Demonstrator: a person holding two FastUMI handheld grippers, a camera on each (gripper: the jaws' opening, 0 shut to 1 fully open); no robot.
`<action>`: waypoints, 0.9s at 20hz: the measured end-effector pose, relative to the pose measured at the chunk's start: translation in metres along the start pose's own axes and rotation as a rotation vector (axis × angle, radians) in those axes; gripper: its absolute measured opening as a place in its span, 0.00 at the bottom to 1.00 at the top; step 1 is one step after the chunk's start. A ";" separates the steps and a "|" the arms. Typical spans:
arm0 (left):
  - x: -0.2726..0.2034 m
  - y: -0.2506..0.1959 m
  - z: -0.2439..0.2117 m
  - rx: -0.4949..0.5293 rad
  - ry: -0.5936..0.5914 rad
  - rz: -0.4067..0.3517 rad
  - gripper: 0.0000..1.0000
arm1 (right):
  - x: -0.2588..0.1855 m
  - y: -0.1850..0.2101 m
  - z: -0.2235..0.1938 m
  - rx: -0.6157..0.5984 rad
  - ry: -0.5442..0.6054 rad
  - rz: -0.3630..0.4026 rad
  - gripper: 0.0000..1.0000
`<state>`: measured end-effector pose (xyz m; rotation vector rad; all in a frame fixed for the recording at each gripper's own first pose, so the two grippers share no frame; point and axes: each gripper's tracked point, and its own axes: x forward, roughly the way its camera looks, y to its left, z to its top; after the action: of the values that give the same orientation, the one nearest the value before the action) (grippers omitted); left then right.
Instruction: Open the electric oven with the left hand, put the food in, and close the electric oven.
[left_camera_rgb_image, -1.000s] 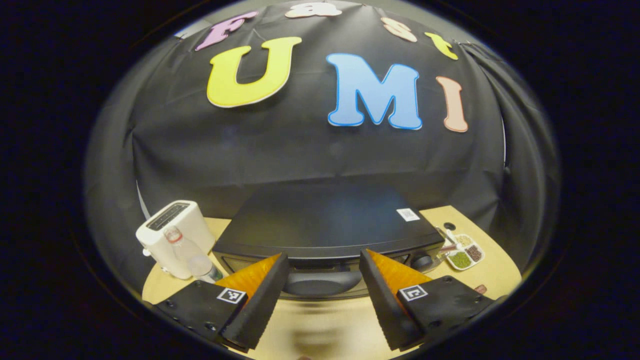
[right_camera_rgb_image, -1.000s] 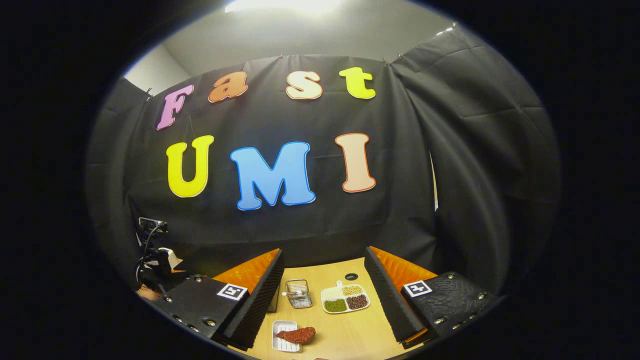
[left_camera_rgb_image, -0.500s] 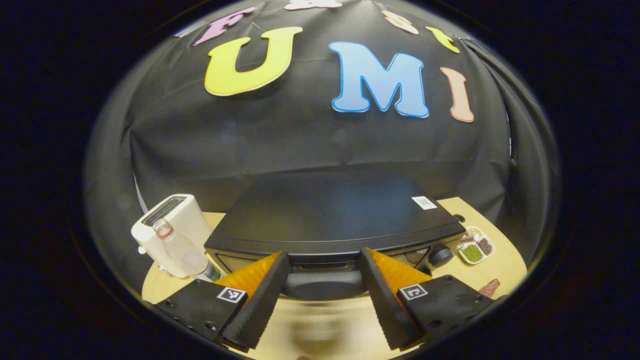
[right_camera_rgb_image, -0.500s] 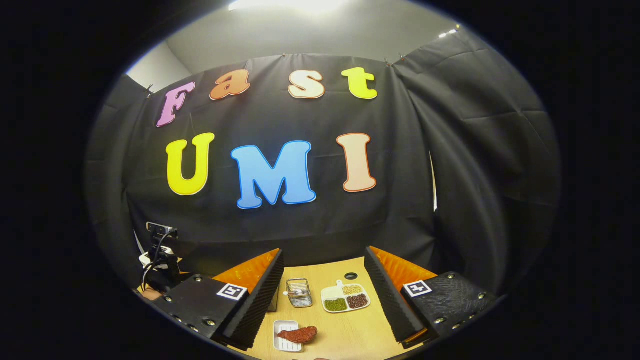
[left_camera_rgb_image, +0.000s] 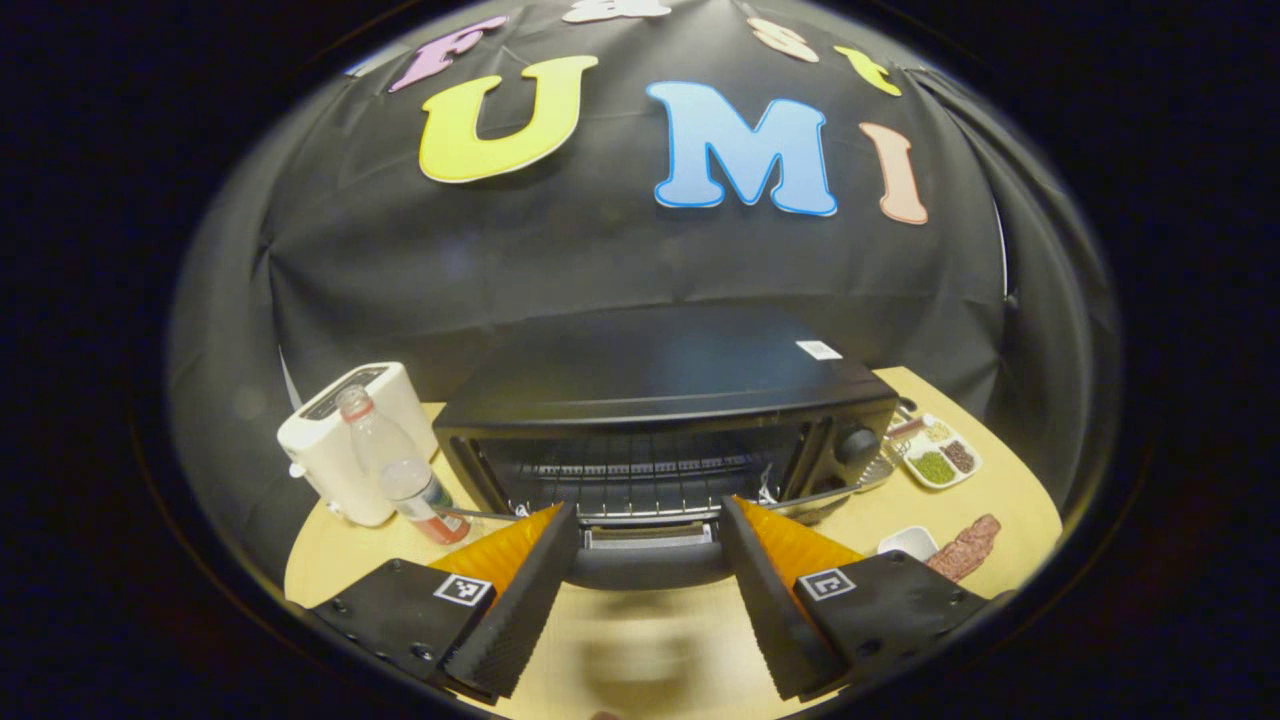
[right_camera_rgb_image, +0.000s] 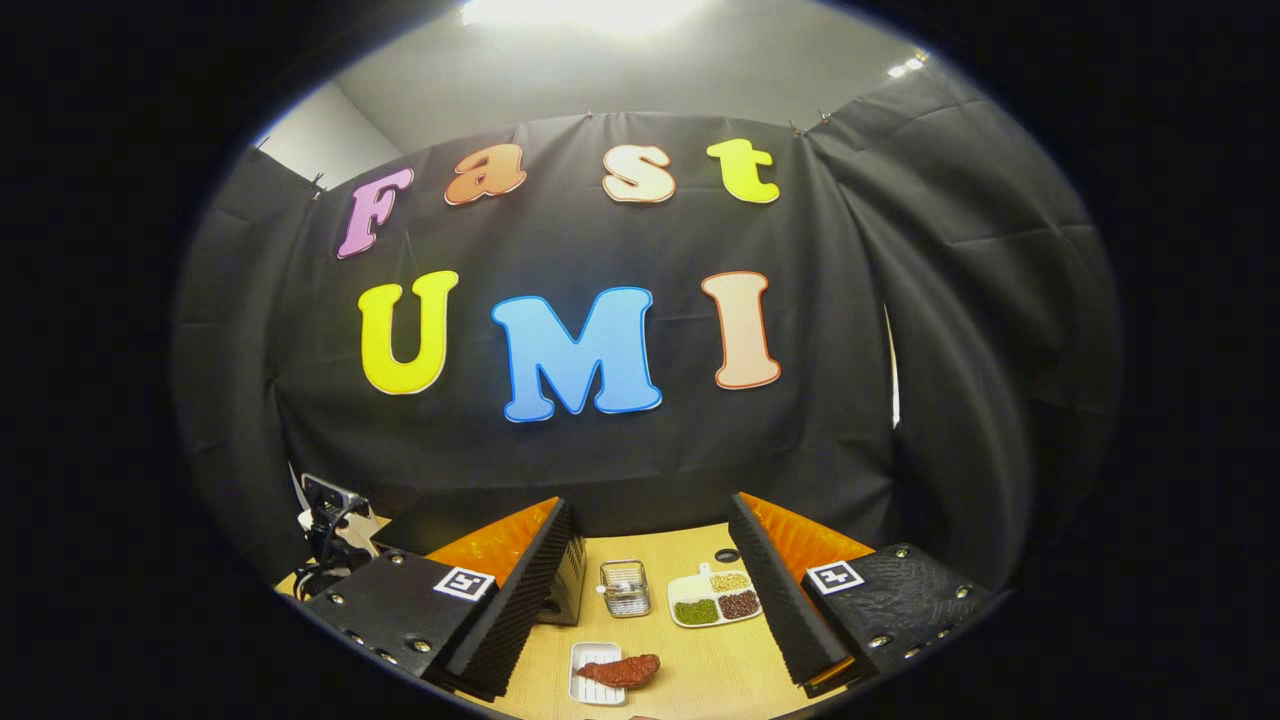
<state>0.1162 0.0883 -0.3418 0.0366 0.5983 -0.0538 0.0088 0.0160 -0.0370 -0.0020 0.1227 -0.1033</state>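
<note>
The electric oven (left_camera_rgb_image: 660, 420) door hangs open from the spread left gripper (left_camera_rgb_image: 648, 570). The food (right_camera_rgb_image: 622, 671) sits on its tray, below the spread right gripper (right_camera_rgb_image: 648, 600); loading and closing remain.

No wording can be read: the white sticker (left_camera_rgb_image: 819, 349) on top of the electric oven (left_camera_rgb_image: 660, 390) is too small, and the square markers (left_camera_rgb_image: 826, 584) on the gripper carry only patterns
</note>
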 end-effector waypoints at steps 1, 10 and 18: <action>-0.003 -0.001 -0.007 -0.001 0.008 -0.004 0.95 | 0.000 0.003 0.001 -0.004 -0.003 0.006 0.98; -0.020 -0.003 -0.054 0.025 0.075 -0.005 0.92 | -0.011 0.009 -0.003 -0.025 0.007 0.021 0.98; -0.030 0.000 -0.098 0.066 0.139 0.001 0.95 | -0.017 0.005 -0.012 -0.034 0.026 0.012 0.98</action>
<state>0.0361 0.0940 -0.4053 0.1051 0.7358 -0.0701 -0.0085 0.0232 -0.0472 -0.0340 0.1502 -0.0892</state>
